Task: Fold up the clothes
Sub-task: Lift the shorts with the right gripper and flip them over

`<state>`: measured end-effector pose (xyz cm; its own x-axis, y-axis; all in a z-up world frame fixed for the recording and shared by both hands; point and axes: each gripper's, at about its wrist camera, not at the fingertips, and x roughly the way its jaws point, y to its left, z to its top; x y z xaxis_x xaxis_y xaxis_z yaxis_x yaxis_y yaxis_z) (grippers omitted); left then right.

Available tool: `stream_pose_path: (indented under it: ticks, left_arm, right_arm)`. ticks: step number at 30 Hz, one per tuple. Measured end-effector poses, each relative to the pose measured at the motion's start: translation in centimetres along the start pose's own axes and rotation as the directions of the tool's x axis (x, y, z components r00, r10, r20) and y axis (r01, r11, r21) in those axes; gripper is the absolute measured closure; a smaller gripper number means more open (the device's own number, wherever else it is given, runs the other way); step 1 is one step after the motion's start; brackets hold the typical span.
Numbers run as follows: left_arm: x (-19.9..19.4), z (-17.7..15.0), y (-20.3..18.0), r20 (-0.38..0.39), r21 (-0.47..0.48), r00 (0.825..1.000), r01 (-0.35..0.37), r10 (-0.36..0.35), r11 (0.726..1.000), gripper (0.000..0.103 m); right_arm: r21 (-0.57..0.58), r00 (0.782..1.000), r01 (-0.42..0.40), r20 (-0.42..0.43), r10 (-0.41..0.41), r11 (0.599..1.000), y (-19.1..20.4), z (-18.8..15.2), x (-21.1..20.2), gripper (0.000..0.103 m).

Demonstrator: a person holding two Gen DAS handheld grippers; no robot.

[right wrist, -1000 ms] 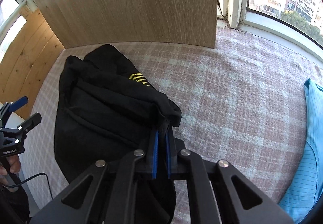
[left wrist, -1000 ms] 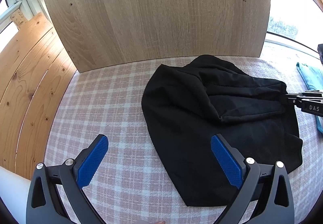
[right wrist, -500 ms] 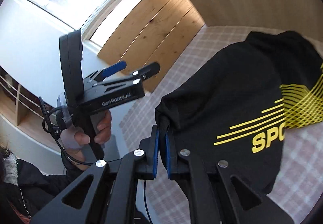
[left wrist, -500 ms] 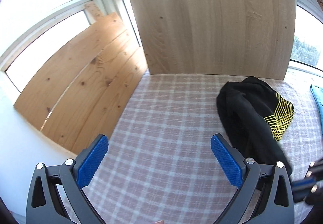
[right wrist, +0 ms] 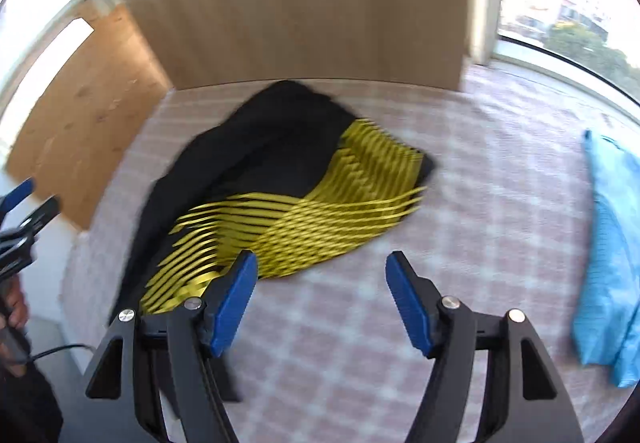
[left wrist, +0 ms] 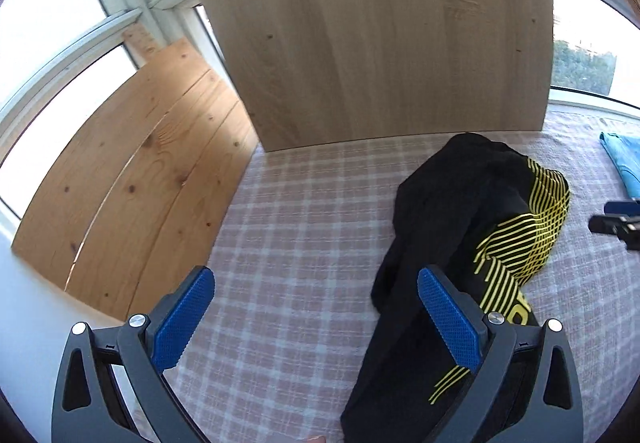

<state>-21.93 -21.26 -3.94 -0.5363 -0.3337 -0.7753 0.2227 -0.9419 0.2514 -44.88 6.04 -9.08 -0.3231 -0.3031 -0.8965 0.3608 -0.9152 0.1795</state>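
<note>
Covering the worktop: pink-and-white checked cloth (left wrist: 304, 227), woven, flat.
Back panel: pale wood-grain board (left wrist: 372, 27), upright.
Black garment (right wrist: 256, 159): soft, crumpled heap with yellow stripes, lying mid-worktop.
Blue garment (right wrist: 612, 243): lying at the right edge, well apart.
Left gripper (left wrist: 316, 323): jaws wide apart, empty.
Right gripper (right wrist: 322, 303): jaws wide apart, empty, ribbed blue pads (right wrist: 234, 303).

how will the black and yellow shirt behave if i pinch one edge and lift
The black and yellow shirt lies crumpled in soft folds, so it will probably sag and drape rather than hold its shape. Its fabric looks thin, likely light. The layers may unfold as it rises.
</note>
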Motion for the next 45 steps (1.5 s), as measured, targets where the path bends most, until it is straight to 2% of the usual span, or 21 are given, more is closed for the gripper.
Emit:
stream_pose_path:
  ticks: [2, 7, 10, 14, 18, 19, 21, 24, 26, 31, 36, 38, 42, 45]
  left_arm:
    - [1.2, 0.9, -2.4, -0.003, 0.042, 0.999, 0.047, -0.047, 0.998, 0.001]
    - [4.6, 2.1, -6.5, -0.046, 0.131, 0.997, 0.06, -0.055, 0.99, 0.001]
    - [6.3, 2.4, -6.9, -0.069, 0.126, 0.995, 0.075, -0.067, 0.989, 0.001]
    - [8.0, 2.5, -6.0, -0.104, 0.069, 0.99, 0.108, -0.101, 0.992, 0.001]
    - [9.4, 2.3, -4.9, -0.121, 0.041, 0.989, 0.096, -0.09, 0.995, 0.001]
    - [9.7, 2.3, -4.7, -0.125, 0.037, 0.988, 0.093, -0.087, 0.995, 0.001]
    - [10.0, 2.2, -4.3, -0.131, 0.03, 0.988, 0.087, -0.082, 0.996, 0.001]
    - [10.2, 2.2, -3.8, -0.134, 0.03, 0.988, 0.081, -0.077, 0.996, 0.001]
    - [10.2, 2.1, -3.4, -0.135, 0.031, 0.989, 0.073, -0.068, 0.997, 0.001]
    - [9.6, 1.8, -2.3, -0.136, 0.034, 0.989, 0.061, -0.056, 0.998, 0.001]
    - [5.9, 0.7, -1.6, -0.089, 0.055, 0.993, 0.078, -0.073, 0.995, 0.001]
    - [4.4, 0.2, -1.3, -0.07, 0.064, 0.994, 0.085, -0.081, 0.994, 0.001]
    - [1.4, -1.1, -0.5, -0.039, 0.077, 0.995, 0.095, -0.092, 0.993, 0.001]
    - [-1.0, -2.4, 0.8, -0.016, 0.064, 0.996, 0.085, -0.084, 0.994, 0.001]
  right_arm:
    - [0.058, 0.999, 0.033, -0.028, -0.032, 0.998, -3.0, 1.6, 1.8, 0.037]
    - [0.153, 0.998, 0.009, -0.057, 0.0, 0.988, -7.3, 4.1, 4.2, 0.037]
    - [0.127, 0.997, -0.002, -0.071, 0.011, 0.992, -6.4, 4.8, 5.3, 0.037]
    - [0.087, 0.998, -0.005, -0.065, 0.011, 0.996, -5.0, 5.4, 5.8, 0.036]
    - [0.071, 0.998, -0.048, -0.039, 0.05, 0.996, -4.1, 5.7, 5.5, 0.038]
    - [0.068, 0.998, -0.058, -0.032, 0.06, 0.996, -3.9, 5.8, 5.5, 0.041]
    - [0.059, 0.997, -0.079, -0.02, 0.08, 0.995, -3.4, 6.0, 5.3, 0.087]
    - [0.061, 0.991, -0.132, -0.002, 0.133, 0.989, -2.9, 6.1, 4.7, 0.097]
    - [0.07, 0.978, -0.206, 0.012, 0.206, 0.976, -2.7, 5.7, 2.8, 0.097]
    - [-0.016, 0.945, -0.322, 0.066, 0.322, 0.947, -0.1, 2.3, -5.0, 0.098]
    - [-0.06, 0.897, -0.424, 0.111, 0.428, 0.904, 0.8, -2.1, -13.6, 0.098]
    - [-0.065, 0.887, -0.439, 0.13, 0.444, 0.896, 0.4, -4.2, -17.0, 0.098]
    - [-0.075, 0.89, -0.408, 0.192, 0.415, 0.91, -0.3, -7.7, -22.5, 0.098]
    - [-0.124, 0.875, -0.429, 0.189, 0.446, 0.895, 2.0, -7.3, -22.6, 0.098]
